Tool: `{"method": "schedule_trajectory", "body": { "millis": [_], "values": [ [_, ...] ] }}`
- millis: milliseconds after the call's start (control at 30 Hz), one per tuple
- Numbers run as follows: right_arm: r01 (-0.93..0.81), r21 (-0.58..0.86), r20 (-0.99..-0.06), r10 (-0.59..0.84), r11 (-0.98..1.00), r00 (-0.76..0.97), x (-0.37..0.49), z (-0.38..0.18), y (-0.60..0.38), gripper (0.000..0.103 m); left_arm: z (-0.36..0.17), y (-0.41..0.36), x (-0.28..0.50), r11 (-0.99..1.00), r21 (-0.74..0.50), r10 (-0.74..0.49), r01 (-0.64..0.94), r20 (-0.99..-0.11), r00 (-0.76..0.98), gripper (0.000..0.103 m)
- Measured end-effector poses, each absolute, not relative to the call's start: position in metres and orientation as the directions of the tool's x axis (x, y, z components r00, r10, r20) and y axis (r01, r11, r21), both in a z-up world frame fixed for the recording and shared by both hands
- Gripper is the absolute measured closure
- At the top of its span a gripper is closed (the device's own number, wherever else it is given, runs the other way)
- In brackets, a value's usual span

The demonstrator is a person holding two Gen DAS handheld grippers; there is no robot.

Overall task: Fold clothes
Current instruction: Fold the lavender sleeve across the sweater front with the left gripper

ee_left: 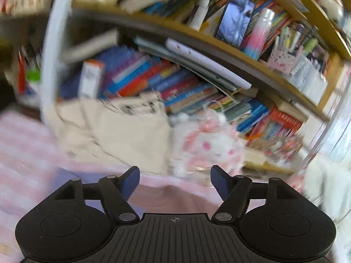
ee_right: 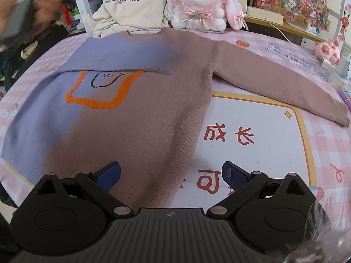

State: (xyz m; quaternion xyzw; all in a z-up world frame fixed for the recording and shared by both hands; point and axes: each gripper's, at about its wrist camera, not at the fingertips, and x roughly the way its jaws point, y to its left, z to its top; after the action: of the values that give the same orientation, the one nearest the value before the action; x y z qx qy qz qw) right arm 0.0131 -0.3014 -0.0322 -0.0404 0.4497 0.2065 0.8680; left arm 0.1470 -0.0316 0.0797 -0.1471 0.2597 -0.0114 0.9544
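Both grippers, right (ee_right: 171,173) and left (ee_left: 175,180), gaped empty. Sweater (ee_right: 131,109) plain in right view only, purple sleeve (ee_right: 114,59) folded across; left view blurred, bookshelf (ee_left: 197,70) smeared.

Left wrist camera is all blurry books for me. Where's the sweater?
Observer: The sweater lies flat on the pink checked mat, in front of the open right gripper.
Operator: Is any sleeve folded?
Observer: Yes. The purple sleeve lies across the chest; the brown sleeve is stretched out sideways.
Operator: What's the fuzzy pink thing I see?
Observer: A bunny plush sitting just past the collar, beside a cream garment.
Operator: Is my gripper holding anything?
Observer: No. The left gripper is open and empty.
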Motion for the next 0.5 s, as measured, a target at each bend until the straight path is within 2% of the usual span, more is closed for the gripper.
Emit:
{"method": "schedule_trajectory", "body": {
  "millis": [67,200,333,500],
  "values": [
    [-0.386,0.127,-0.799,0.325,0.914,0.506,0.015,-0.033,-0.303,0.003,0.08,-0.022,0.124,0.984,-0.166,-0.025,-0.071,-0.516,0.856,0.03],
    [-0.36,0.147,-0.801,0.324,0.921,0.503,0.017,-0.034,-0.304,0.011,0.058,0.0,0.07,0.992,0.05,0.121,-0.114,-0.594,0.795,0.03],
    [-0.341,0.15,-0.804,0.315,0.928,0.505,0.014,-0.033,-0.302,0.02,0.018,0.029,0.011,0.973,0.125,0.228,-0.197,-0.679,0.698,0.029],
    [-0.305,0.114,-0.818,0.264,0.945,0.512,0.007,-0.034,-0.299,0.034,-0.013,0.06,-0.035,0.957,0.079,0.244,-0.28,-0.739,0.628,0.03]
  ]
}}
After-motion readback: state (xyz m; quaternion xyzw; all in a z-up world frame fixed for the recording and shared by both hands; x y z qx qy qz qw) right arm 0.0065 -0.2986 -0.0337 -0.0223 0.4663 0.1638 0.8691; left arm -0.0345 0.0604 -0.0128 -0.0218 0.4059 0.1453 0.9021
